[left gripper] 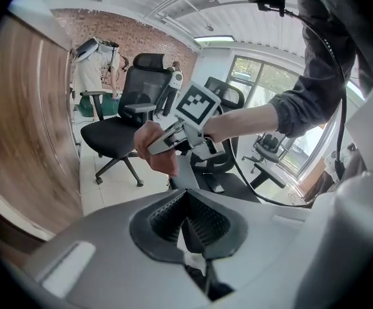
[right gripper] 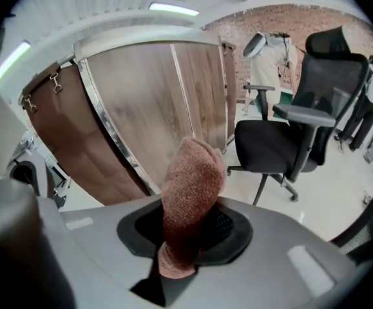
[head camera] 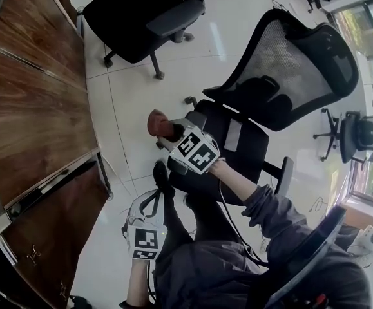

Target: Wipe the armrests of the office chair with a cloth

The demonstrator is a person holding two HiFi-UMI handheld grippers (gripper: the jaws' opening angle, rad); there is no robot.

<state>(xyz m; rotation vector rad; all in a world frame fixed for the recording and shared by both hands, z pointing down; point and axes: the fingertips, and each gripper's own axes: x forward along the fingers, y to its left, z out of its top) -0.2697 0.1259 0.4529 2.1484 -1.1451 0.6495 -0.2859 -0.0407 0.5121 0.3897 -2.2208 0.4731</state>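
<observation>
Rising upright, the cloth [right gripper: 196, 172] sits clamped in the right gripper [right gripper: 186, 230]; left gripper [left gripper: 189, 221] clenched empty.

The lower end of the cloth [right gripper: 193, 184] is hidden inside the right claw [right gripper: 185, 229].

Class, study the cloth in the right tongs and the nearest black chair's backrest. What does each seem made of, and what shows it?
The cloth: probably soft terry or microfibre, reddish-brown, matt; a nubby looped pile shows. The backrest: seemingly black woven mesh on a rigid, perhaps plastic frame; the pale floor shows through it.
</observation>
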